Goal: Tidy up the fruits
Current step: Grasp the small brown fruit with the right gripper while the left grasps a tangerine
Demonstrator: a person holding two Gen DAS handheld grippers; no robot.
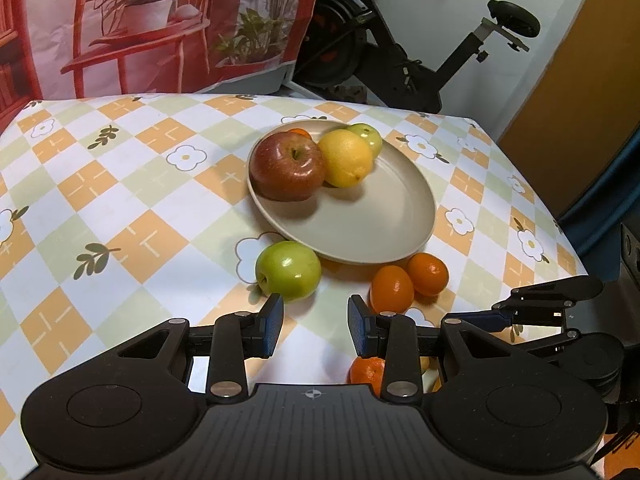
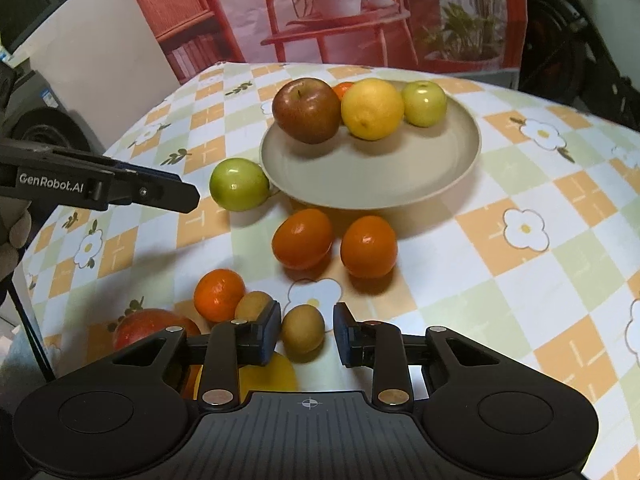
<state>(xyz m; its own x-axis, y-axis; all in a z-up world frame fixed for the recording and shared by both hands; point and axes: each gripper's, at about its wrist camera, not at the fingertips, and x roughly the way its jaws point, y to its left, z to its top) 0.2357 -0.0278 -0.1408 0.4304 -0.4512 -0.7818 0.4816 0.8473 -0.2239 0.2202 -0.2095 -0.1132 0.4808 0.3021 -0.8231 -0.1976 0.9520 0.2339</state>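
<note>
A beige plate holds a red apple, a lemon, a small green apple and a mandarin. A green apple and two oranges lie on the cloth before the plate. My left gripper is open and empty, just short of that green apple. My right gripper stands around a small brown fruit. Its left pad touches the fruit, and a sliver of cloth shows at the right pad.
Near my right gripper lie a mandarin, a second brown fruit, a red fruit and a yellow fruit half hidden under the gripper. An exercise bike stands beyond the table's far edge.
</note>
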